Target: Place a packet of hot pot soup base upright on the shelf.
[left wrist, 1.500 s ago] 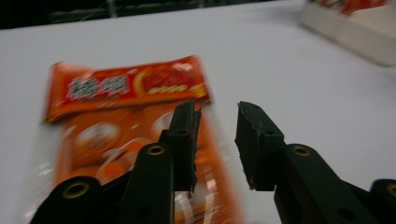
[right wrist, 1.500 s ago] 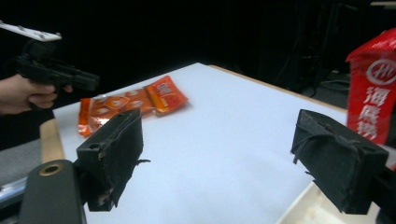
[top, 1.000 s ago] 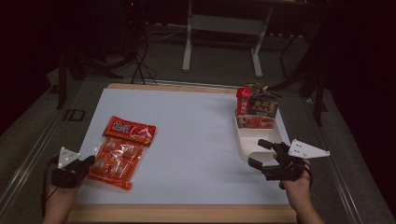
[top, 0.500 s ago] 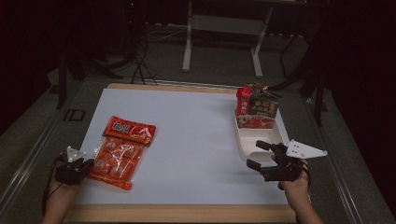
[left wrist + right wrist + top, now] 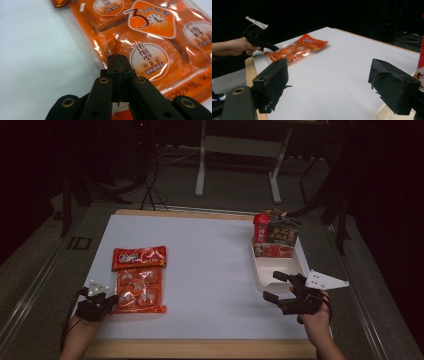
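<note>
The orange snack bag [image 5: 138, 279] lies flat on the white table's [image 5: 210, 270] left side; our left gripper [image 5: 111, 299] pinches its near edge, jaws together, while our right gripper [image 5: 273, 285] hangs agape beside the cream tray [image 5: 262, 275].

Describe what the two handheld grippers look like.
Both are black. The left gripper has linked black bars with brass-coloured rivets, a pale plate on top and a dark trailing cable. The right gripper has blocky jaws with rough dark pads and a grey three-cornered plate. Forearms are bare.
</note>
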### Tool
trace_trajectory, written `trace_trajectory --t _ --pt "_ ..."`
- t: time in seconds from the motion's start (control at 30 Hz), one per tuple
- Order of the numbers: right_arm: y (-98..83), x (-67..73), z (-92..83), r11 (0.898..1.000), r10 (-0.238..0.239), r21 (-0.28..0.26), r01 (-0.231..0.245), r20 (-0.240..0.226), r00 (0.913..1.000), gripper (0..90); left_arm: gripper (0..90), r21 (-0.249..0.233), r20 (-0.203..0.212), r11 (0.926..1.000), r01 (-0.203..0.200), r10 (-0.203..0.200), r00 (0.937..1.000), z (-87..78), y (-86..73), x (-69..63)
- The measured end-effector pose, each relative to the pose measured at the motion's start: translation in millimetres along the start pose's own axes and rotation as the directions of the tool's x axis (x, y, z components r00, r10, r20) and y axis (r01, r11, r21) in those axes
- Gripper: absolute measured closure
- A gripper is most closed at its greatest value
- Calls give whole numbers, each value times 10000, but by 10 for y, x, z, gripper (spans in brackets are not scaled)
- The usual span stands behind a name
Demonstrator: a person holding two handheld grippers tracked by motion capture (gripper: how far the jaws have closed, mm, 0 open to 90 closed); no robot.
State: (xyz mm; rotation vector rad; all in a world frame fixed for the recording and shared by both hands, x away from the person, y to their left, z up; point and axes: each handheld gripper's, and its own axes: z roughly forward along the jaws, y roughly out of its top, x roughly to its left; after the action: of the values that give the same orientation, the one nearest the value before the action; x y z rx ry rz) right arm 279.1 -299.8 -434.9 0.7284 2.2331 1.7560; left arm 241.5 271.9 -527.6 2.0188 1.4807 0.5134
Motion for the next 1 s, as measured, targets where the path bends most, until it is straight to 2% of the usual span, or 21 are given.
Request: trace_trajectory --t 0.1,0.2,0.23,0.37,0.43,0.53,0.57,0.63,0.7,0.77,0.8,0.83,0.9,0.93,1.0 --pt "2 2 3 10000 -6 -17 6 -31 10000 159 900 32 83 10000 -35 34 10000 13 18 -63" --pt "3 14 9 10000 -17 20 18 -67 10000 159 900 120 313 9997 -215 211 9993 45 66 -199" --pt "4 15 10 10000 -29 25 29 -65 10000 159 900 120 313 9997 -215 211 9993 45 66 -199" --pt "5 16 8 10000 -32 22 32 -75 10000 159 900 181 513 9993 -316 306 9982 77 111 -336" --pt "4 15 9 10000 -9 9 9 -100 9999 159 900 168 668 9991 -387 375 9971 87 124 -367" --pt "4 15 9 10000 -13 21 13 -96 10000 159 900 69 612 9993 -366 361 9975 87 132 -374" --pt "1 14 8 10000 -25 22 26 -100 9999 159 900 -22 585 9993 -378 379 9976 83 142 -368" --pt "-1 11 4 10000 -10 23 10 -92 10000 159 900 -171 512 9998 -133 142 9986 79 182 -325" --pt "0 8 0 10000 -20 9 20 -79 10000 159 900 -237 390 9997 -114 123 9992 81 212 -300" --pt "9 17 -17 10000 -44 -74 43 -99 9999 159 900 -349 -126 9991 245 -250 9996 124 325 -154" --pt "11 18 -22 9999 -55 -96 54 -98 9999 159 900 -349 -126 9991 245 -250 9996 124 325 -154" --pt "13 20 -30 9999 -16 -164 14 -126 9999 159 900 -266 -284 9983 517 -525 9982 180 377 -69" --pt "14 19 -34 9998 -25 -175 22 -127 9999 159 900 -266 -284 9983 517 -525 9982 180 377 -69" --pt "14 13 -46 9997 -17 -237 15 -103 9999 159 900 -51 -636 9976 697 -699 9955 306 424 13" --pt "11 11 -50 9997 15 -246 -17 -109 9999 159 900 29 -709 9973 738 -734 9948 346 432 32"
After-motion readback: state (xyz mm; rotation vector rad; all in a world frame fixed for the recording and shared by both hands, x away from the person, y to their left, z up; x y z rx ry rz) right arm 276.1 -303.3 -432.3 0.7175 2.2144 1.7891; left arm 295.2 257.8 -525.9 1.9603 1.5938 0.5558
